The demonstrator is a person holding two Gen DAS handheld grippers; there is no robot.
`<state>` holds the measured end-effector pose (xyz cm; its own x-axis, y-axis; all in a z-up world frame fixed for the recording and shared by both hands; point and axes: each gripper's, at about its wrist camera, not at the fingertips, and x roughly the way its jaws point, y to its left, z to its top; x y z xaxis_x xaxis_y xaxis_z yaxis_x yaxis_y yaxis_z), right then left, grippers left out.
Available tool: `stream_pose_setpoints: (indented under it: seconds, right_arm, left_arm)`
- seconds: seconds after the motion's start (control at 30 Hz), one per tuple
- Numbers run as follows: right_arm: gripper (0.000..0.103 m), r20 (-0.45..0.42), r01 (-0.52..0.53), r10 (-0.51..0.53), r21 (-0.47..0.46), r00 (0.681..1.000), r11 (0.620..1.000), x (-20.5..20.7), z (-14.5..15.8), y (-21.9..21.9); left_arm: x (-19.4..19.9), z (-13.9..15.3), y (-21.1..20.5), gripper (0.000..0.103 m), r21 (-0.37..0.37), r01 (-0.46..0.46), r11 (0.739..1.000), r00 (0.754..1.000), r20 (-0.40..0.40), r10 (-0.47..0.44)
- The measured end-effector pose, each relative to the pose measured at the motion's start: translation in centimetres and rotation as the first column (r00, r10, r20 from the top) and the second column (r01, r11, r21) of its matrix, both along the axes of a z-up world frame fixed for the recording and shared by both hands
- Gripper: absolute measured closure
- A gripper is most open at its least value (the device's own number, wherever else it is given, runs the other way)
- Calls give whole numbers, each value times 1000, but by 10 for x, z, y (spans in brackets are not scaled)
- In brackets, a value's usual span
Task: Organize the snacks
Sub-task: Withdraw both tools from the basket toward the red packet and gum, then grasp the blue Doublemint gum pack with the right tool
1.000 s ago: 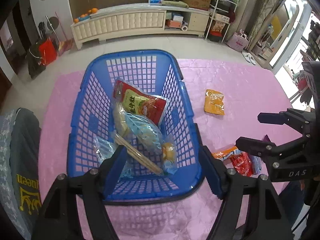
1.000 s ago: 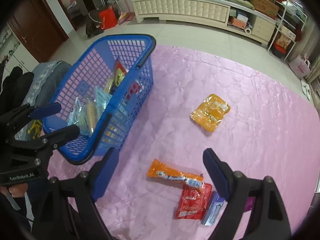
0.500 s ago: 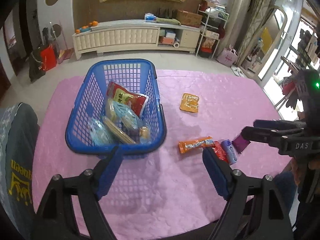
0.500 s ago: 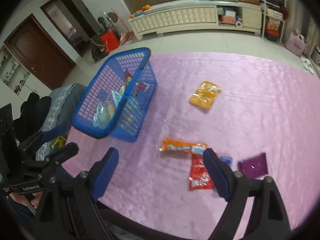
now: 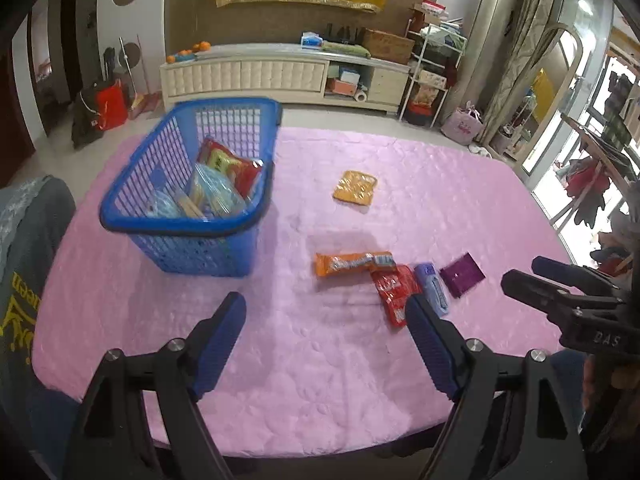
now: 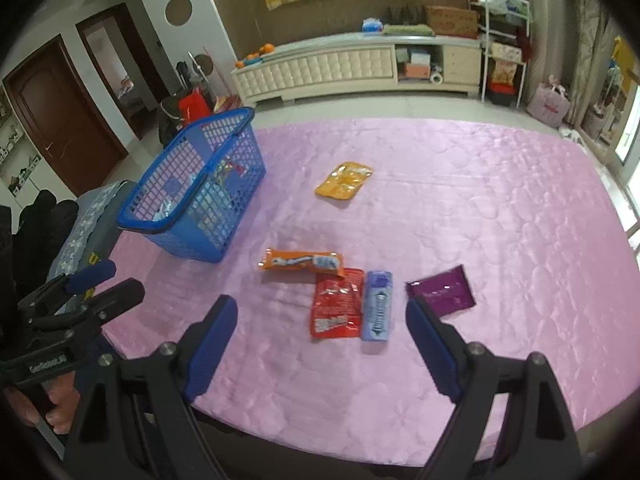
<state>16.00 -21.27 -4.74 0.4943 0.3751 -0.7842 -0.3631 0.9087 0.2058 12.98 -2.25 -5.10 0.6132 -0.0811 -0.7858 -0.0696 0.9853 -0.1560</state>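
A blue basket (image 5: pixel 132 216) (image 6: pixel 138 224) holding several snack packs stands on the left of the pink table (image 5: pixel 440 208). Loose on the table lie an orange flat pack (image 5: pixel 356 187) (image 6: pixel 344 179), an orange bar (image 5: pixel 352 263) (image 6: pixel 300 261), a red packet (image 5: pixel 394 292) (image 6: pixel 336 304), a blue-violet pack (image 5: pixel 431 288) (image 6: pixel 377 306) and a purple pouch (image 5: pixel 462 274) (image 6: pixel 442 290). My left gripper (image 5: pixel 326 340) is open and empty above the table's near edge. My right gripper (image 6: pixel 320 344) is open and empty, just short of the red packet.
A chair with a grey garment (image 5: pixel 24 264) stands at the table's left side. Beyond the table are a white low cabinet (image 5: pixel 260 76), a shelf rack (image 5: pixel 432 80) and a pink bag (image 5: pixel 462 128) on the floor.
Both grippers have pulled back and up from the table. The left one has left the basket behind. The basket and loose snacks now look smaller and farther.
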Motion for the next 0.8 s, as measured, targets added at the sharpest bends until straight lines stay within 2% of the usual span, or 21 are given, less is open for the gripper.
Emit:
stream_pose_setpoints:
  seconds: [0.1,0.3,0.53,0.63,0.67,0.7,0.8]
  right_arm:
    - [14,1,25,-25,7,1000,1000,-7,-10,-17]
    - [14,-64,83,-81,34,995,996,-5,-39,-43]
    - [14,-110,114,-109,43,988,993,5,-74,-50]
    - [14,-132,90,-81,63,988,994,13,-87,-45]
    - [18,-137,76,-65,81,989,994,16,-90,-44]
    - [26,-138,67,-54,94,989,993,18,-93,-42]
    - [29,-160,54,-42,72,986,996,29,-104,-34]
  left_arm:
    - [-2,-8,-8,23,8,-7,1000,1000,-9,7]
    - [6,-32,-24,23,4,-3,1000,997,-71,3]
    - [29,-60,-44,23,46,16,999,992,-123,-10]
    - [40,-74,-49,23,47,29,998,988,-153,-21]
    - [44,-79,-49,23,47,33,998,987,-160,-25]
    - [47,-82,-49,23,49,35,998,986,-166,-26]
    - [57,-95,-50,23,54,42,998,981,-193,-31]
